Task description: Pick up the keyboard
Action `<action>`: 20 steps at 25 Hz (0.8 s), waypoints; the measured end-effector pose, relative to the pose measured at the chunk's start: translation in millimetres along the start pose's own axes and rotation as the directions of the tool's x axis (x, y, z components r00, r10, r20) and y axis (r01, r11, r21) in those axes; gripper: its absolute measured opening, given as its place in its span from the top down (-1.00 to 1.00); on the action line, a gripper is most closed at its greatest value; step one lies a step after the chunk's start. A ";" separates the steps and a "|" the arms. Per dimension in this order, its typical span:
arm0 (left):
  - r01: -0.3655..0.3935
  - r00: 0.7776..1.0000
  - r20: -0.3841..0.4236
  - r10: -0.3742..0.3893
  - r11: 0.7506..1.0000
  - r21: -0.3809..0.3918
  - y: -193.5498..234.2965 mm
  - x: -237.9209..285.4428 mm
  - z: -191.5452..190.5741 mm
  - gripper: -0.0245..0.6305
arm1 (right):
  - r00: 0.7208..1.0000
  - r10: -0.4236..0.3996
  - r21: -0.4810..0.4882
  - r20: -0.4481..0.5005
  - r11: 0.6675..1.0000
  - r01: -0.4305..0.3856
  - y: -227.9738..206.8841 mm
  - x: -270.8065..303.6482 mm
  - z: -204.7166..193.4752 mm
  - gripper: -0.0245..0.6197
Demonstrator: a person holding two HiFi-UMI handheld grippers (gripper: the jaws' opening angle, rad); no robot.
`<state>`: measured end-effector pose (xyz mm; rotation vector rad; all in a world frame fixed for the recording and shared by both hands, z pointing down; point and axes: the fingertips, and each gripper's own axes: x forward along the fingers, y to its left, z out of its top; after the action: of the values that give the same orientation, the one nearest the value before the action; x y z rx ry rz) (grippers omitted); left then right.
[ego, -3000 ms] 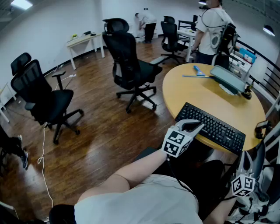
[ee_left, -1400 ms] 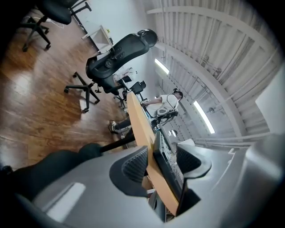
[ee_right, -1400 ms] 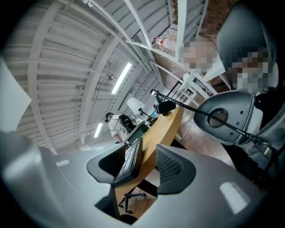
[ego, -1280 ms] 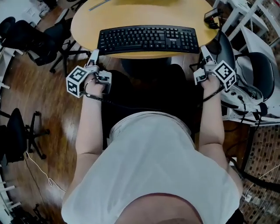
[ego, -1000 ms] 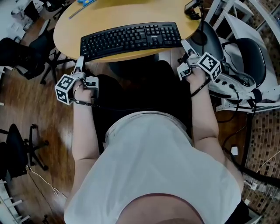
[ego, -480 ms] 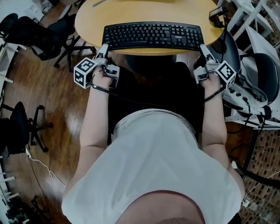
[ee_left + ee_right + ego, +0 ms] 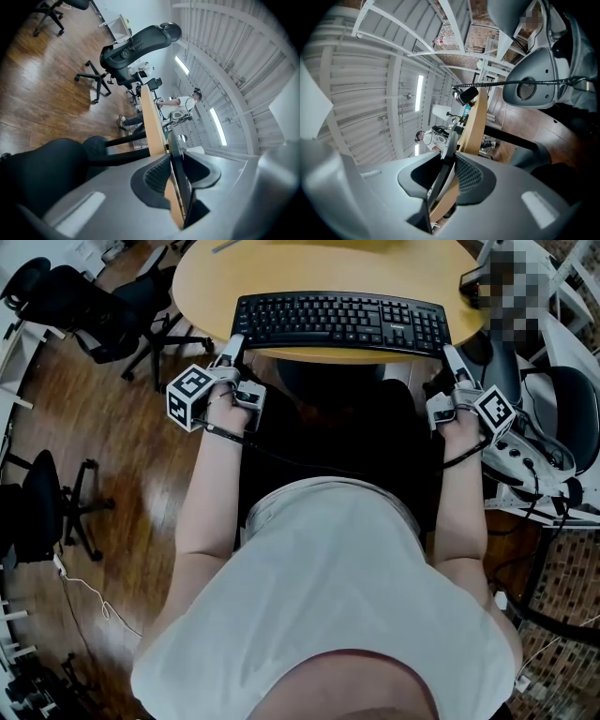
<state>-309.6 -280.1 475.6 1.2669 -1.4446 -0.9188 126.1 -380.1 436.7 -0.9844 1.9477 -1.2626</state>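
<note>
1. Keyboard [image 7: 342,322]: black, lies flat along the near edge of the round wooden tabletop [image 7: 319,263], long side running left to right. All of it rests on the wood; no part is lifted.
2. Left tongs [image 7: 234,345]: tips at the keyboard's left end, at the tabletop's near rim. Marker cube on the near-left side, person's left hand [image 7: 225,411] behind it.
3. Left gripper view: jaws apart. Ribbed pad sits on the underside of the wooden edge, the other jaw on the keyboard's upper side. The rim and the thin dark keyboard both stand in the gap. Cannot tell whether either pad is touching. Nothing clamped.
4. Right tongs [image 7: 447,354]: tips at the keyboard's right end, mirror of the left. Marker cube on the near-right side, right hand [image 7: 459,427] behind it.
5. Right gripper view: jaws likewise apart, ribbed pad below the rim, the other jaw above the keyboard, wood and keyboard between them. No grip made.
6. Both forearms reach forward from the person's white shirt [image 7: 328,606], one on each side of the keyboard.
7. Surroundings: wooden floor [image 7: 122,484]; black office chair [image 7: 89,310] at far left, a second one [image 7: 37,512] at near left; white equipment [image 7: 562,418] to the right of the tabletop.
</note>
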 end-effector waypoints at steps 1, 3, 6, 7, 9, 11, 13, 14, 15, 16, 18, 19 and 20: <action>0.004 1.000 -0.002 -0.004 1.000 -0.001 -1.3 -0.1 -1.4 -0.35 | 1.000 0.001 -0.004 0.002 1.000 -0.001 0.2 -0.8 2.2 0.62; 0.015 1.000 -0.003 -0.015 1.000 0.005 -4.9 -0.5 -2.1 -0.35 | 1.000 0.006 -0.007 0.009 1.000 -0.006 2.4 -1.6 5.1 0.62; 0.036 0.999 0.004 -0.037 0.999 0.019 -12.9 -1.9 1.4 -0.35 | 1.000 0.020 -0.012 0.018 1.000 -0.020 9.3 -0.8 7.2 0.63; 0.045 0.999 0.006 -0.045 0.999 0.021 -16.8 -2.3 2.0 -0.35 | 0.999 0.027 -0.014 0.021 1.000 -0.027 12.7 -0.5 8.5 0.63; 0.067 0.998 0.005 -0.068 0.997 0.027 -27.5 -1.9 1.9 -0.35 | 0.999 0.044 -0.024 0.031 0.999 -0.043 20.5 -1.1 14.7 0.63; 0.090 0.996 0.002 -0.090 0.995 0.032 -38.6 -2.8 3.0 -0.35 | 0.997 0.067 -0.052 0.044 0.997 -0.065 28.3 -1.8 22.7 0.62; 0.103 0.995 0.013 -0.104 0.994 0.036 -47.3 -9.9 11.0 -0.35 | 0.995 0.093 -0.070 0.044 0.994 -0.089 36.7 1.3 23.1 0.62; 0.110 0.994 0.023 -0.111 0.993 0.040 -52.5 -13.7 15.8 -0.35 | 0.994 0.102 -0.067 0.041 0.993 -0.099 42.4 3.8 21.5 0.62; 0.120 0.992 0.032 -0.121 0.992 0.044 -59.0 -15.7 19.1 -0.35 | 0.993 0.110 -0.059 0.041 0.992 -0.107 49.2 6.0 21.0 0.62; 0.130 0.990 0.040 -0.132 0.990 0.048 -66.0 -16.2 20.7 -0.35 | 0.992 0.118 -0.051 0.044 0.992 -0.116 56.5 7.6 22.4 0.62; 0.152 0.987 0.051 -0.154 0.987 0.053 -78.7 -16.3 21.1 -0.35 | 0.989 0.141 -0.042 0.053 0.989 -0.139 70.1 8.4 27.3 0.63; 0.162 0.985 0.055 -0.165 0.985 0.057 -84.1 -17.1 21.2 -0.35 | 0.987 0.152 -0.041 0.057 0.988 -0.150 75.6 7.9 29.4 0.63; 0.174 0.982 0.060 -0.177 0.983 0.061 -89.1 -18.6 21.6 -0.36 | 0.985 0.162 -0.041 0.061 0.986 -0.160 80.5 7.0 31.1 0.63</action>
<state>-308.3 -278.5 382.1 1.4353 -1.4344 -1.0520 126.7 -379.1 350.1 -0.8552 1.9633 -1.0964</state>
